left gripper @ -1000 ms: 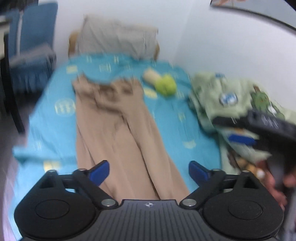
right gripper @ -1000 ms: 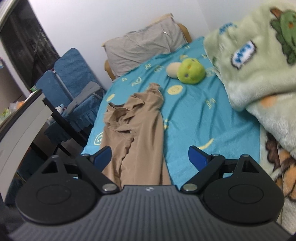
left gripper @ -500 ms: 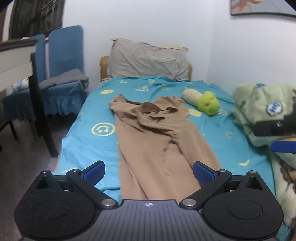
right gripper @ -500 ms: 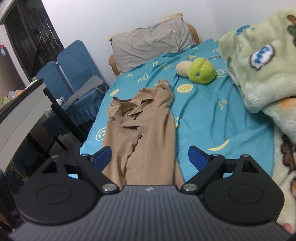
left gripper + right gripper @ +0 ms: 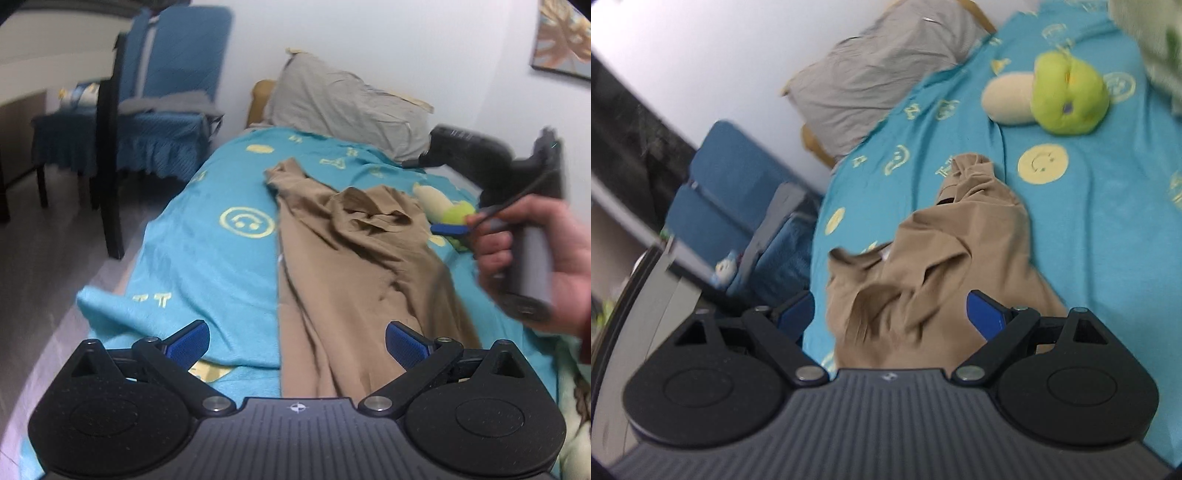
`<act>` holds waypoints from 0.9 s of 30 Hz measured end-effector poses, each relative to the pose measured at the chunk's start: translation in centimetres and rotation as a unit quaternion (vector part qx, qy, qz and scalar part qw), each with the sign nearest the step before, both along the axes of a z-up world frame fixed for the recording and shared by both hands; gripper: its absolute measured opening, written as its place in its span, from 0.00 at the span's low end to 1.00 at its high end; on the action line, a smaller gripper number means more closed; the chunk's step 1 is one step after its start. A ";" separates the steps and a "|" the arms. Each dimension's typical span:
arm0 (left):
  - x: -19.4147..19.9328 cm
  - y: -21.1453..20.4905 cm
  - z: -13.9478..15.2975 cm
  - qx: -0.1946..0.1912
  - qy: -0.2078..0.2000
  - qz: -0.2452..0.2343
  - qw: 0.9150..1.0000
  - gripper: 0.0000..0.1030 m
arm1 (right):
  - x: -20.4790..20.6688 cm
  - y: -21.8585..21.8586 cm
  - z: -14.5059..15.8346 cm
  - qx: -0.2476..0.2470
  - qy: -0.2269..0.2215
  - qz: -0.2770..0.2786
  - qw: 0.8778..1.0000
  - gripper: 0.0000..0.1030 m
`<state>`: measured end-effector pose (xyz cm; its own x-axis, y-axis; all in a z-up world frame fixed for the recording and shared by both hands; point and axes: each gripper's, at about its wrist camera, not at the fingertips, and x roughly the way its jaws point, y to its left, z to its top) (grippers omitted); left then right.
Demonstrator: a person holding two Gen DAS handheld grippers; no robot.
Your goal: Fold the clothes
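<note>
Tan trousers (image 5: pixel 354 266) lie lengthwise on the teal bed sheet (image 5: pixel 207 258), with the far end rumpled. My left gripper (image 5: pixel 297 345) is open over the near leg end, nothing between its blue pads. A hand (image 5: pixel 565 266) holds the right gripper's handle at the right of the left wrist view, beside the rumpled end. In the right wrist view the trousers (image 5: pixel 923 266) bunch up directly below my right gripper (image 5: pixel 890 315). Its jaws stand open, with the cloth showing between them but the pads apart from it.
A grey pillow (image 5: pixel 347 103) leans at the head of the bed. A green and cream plush toy (image 5: pixel 1063 96) lies right of the trousers. Blue chairs (image 5: pixel 162 103) and a dark desk leg (image 5: pixel 109 155) stand left of the bed. The sheet's edge is folded over (image 5: pixel 110 299).
The right gripper swept forward over the rumpled end of the trousers and came into the left wrist view with its hand. The left gripper sank closer to the leg end and rolled.
</note>
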<state>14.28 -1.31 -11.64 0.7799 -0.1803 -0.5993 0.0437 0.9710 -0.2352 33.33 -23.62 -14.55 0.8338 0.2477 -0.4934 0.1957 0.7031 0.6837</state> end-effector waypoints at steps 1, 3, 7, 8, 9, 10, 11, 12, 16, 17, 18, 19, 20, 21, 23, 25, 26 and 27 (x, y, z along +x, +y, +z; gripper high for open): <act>0.3 0.3 -0.3 -0.008 0.006 0.003 1.000 0.99 | 1.0 0.1 -0.8 -0.002 0.008 -0.011 1.000 0.88; 0.7 0.8 -0.8 -0.026 0.017 0.008 0.999 0.99 | 2.6 -0.1 -2.5 0.010 0.026 -0.026 0.999 0.80; 1.5 1.8 -1.9 -0.052 0.039 0.021 0.998 0.99 | 4.4 0.5 -4.2 -0.015 0.033 -0.030 0.999 0.75; 1.7 2.0 -2.1 -0.060 0.044 0.025 0.997 0.99 | 4.6 0.7 -4.3 -0.028 0.027 -0.031 0.999 0.71; 1.8 2.2 -2.3 -0.067 0.048 0.029 0.996 0.99 | 4.8 0.8 -4.2 -0.042 0.024 -0.034 0.998 0.67; 1.9 2.5 -2.5 -0.076 0.052 0.033 0.995 0.99 | 5.1 0.8 -4.0 -0.055 0.024 -0.040 0.997 0.52; 2.0 2.7 -2.7 -0.084 0.056 0.037 0.994 0.99 | 5.3 0.8 -3.8 -0.066 0.023 -0.042 0.997 0.43; 2.1 2.9 -2.7 -0.088 0.058 0.041 0.994 0.99 | 5.4 0.9 -3.5 -0.075 0.020 -0.042 0.996 0.28; 2.0 3.1 -2.6 -0.086 0.049 0.054 0.994 0.99 | 6.1 2.5 -1.2 -0.118 -0.018 -0.006 0.993 0.13; 1.9 3.1 -2.6 -0.086 0.045 0.055 0.994 0.99 | 6.5 3.3 -0.5 -0.128 -0.034 0.015 0.991 0.13; 1.9 3.2 -2.5 -0.085 0.043 0.057 0.994 0.99 | 6.8 4.3 0.1 -0.137 -0.043 0.033 0.989 0.13; 1.9 3.2 -2.4 -0.083 0.040 0.059 0.994 0.99 | 7.3 5.3 0.5 -0.145 -0.045 0.049 0.987 0.12; 1.8 3.3 -2.4 -0.081 0.038 0.061 0.994 0.99 | 7.9 6.5 0.8 -0.152 -0.047 0.064 0.985 0.10; 1.8 3.3 -2.3 -0.077 0.036 0.064 0.994 0.99 | 8.5 7.6 1.1 -0.159 -0.048 0.080 0.983 0.10; 1.7 3.3 -2.1 -0.068 0.028 0.067 0.995 0.99 | 9.7 9.9 1.0 -0.187 -0.045 0.110 0.975 0.10; 1.7 3.1 -2.0 -0.050 0.017 0.064 0.996 0.99 | 10.9 11.8 0.4 -0.217 -0.034 0.130 0.967 0.10; 1.7 2.9 -2.0 -0.039 0.015 0.061 0.997 0.99 | 11.2 12.4 0.2 -0.227 -0.030 0.134 0.964 0.10; 1.7 2.7 -2.0 -0.032 0.012 0.059 0.998 0.99 | 11.6 13.1 -0.1 -0.237 -0.026 0.139 0.961 0.10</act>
<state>15.99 1.44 -13.65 0.7831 -0.1266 -0.6089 -0.0762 0.9521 -0.2960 44.94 -10.55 -14.65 0.7943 0.2215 -0.5657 -0.0696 0.9582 0.2774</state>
